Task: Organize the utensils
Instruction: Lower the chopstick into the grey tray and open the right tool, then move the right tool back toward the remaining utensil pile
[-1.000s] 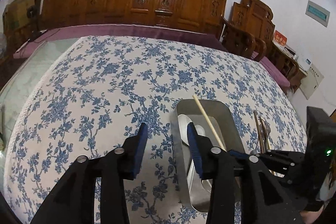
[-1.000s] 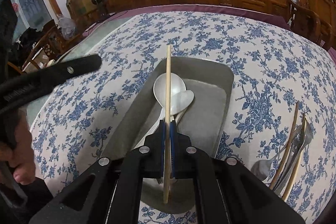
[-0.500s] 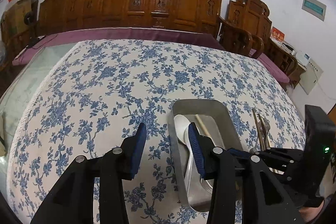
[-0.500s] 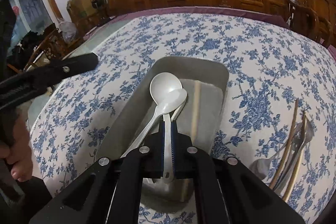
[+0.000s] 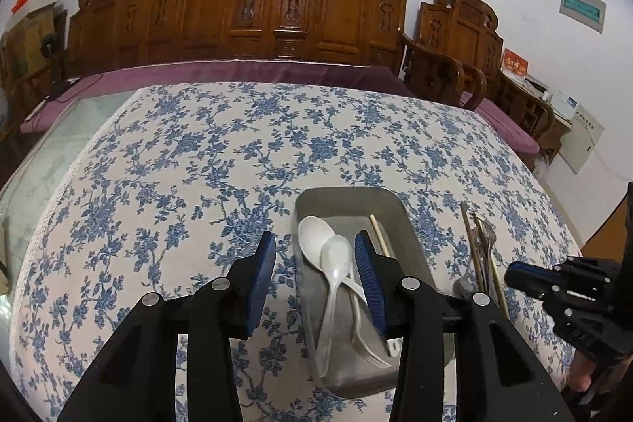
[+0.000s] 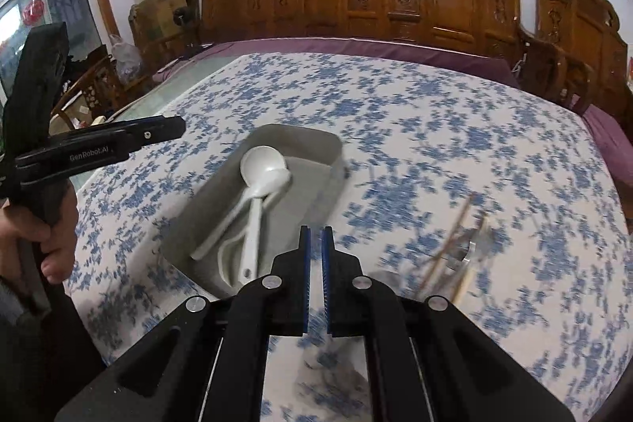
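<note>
Tray (image 5: 403,224) sits on the floral tablecloth (image 5: 198,165); we see two white spoons (image 5: 316,236) and one chopstick (image 5: 379,235) lying in it. Loose chopsticks and metal cutlery (image 5: 480,252) lie just right of it on the cloth. We read the left gripper (image 5: 314,269) as parted and empty above the tray's left rim, the right gripper (image 6: 315,279) as nearly closed, nothing between its pads.
</note>
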A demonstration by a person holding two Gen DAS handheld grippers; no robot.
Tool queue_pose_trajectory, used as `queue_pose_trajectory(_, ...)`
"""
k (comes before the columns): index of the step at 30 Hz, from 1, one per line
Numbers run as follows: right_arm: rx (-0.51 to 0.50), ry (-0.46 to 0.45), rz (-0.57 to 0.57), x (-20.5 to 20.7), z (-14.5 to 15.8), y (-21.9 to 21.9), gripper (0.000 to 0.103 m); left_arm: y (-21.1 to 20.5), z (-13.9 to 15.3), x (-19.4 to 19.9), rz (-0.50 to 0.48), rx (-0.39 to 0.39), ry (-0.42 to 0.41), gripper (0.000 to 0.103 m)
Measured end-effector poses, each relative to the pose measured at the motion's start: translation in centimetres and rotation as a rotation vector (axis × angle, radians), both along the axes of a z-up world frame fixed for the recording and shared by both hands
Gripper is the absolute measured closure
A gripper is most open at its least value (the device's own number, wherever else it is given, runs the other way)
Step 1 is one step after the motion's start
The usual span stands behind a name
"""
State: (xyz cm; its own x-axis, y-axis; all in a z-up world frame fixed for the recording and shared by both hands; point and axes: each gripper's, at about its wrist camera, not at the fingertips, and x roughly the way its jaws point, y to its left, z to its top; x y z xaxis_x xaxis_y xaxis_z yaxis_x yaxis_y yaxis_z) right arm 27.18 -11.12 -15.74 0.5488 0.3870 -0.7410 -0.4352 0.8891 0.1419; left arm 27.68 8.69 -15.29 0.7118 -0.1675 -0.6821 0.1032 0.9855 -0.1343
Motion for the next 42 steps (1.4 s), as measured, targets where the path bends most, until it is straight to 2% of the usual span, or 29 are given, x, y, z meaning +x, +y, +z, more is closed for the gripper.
queue_pose_trajectory(2, -0.014, -0.002, -0.006, -0.4, 0.0, -0.9, 0.096, -0.4, 0.1, -0.2, -0.007, -0.004, -0.003, 0.062)
queue_pose_trajectory(4, -0.029, -0.002, -0.016, -0.7, -0.2, -1.8, 0.096, -1.1, 0.2, -0.5, -0.020, -0.004, -0.016, 0.046)
queue_pose_trajectory(6, -0.042, 0.002, -0.031, -0.9, -0.6, -3.0, 0.096, -1.8, 0.2, -0.8, -0.034, 0.002, -0.023, 0.045)
queue_pose_trajectory(8, -0.058, 0.016, -0.047, -1.0, -1.1, -4.1, 0.096, -2.8, 0.2, -1.2, -0.039, 0.023, -0.035, 0.039)
queue_pose_trajectory(10, -0.073, 0.031, -0.065, -0.9, -1.8, -5.1, 0.096, -3.9, 0.2, -1.5, -0.048, 0.046, -0.049, 0.029)
queue_pose_trajectory(14, -0.092, 0.054, -0.092, -0.7, -3.1, -6.4, 0.095, -5.5, 0.0, -2.1, -0.074, 0.058, -0.064, 0.019)
queue_pose_trajectory(17, -0.107, 0.070, -0.108, -0.5, -4.2, -7.0, 0.085, -6.6, -0.1, -2.5, -0.094, 0.062, -0.067, 0.018)
queue_pose_trajectory(28, -0.127, 0.169, -0.184, 1.8, -8.1, -8.6, 0.085, -9.1, -1.1, -3.1, -0.147, 0.077, -0.045, 0.018)
queue_pose_trajectory(38, -0.164, 0.220, -0.238, 3.9, -9.1, -8.6, 0.085, -10.6, -1.5, -3.7, -0.181, 0.098, -0.040, 0.018)
queue_pose_trajectory(42, -0.219, 0.218, -0.271, 4.5, -9.0, -8.7, 0.085, -10.8, -1.6, -3.8, -0.187, 0.104, -0.038, 0.018)
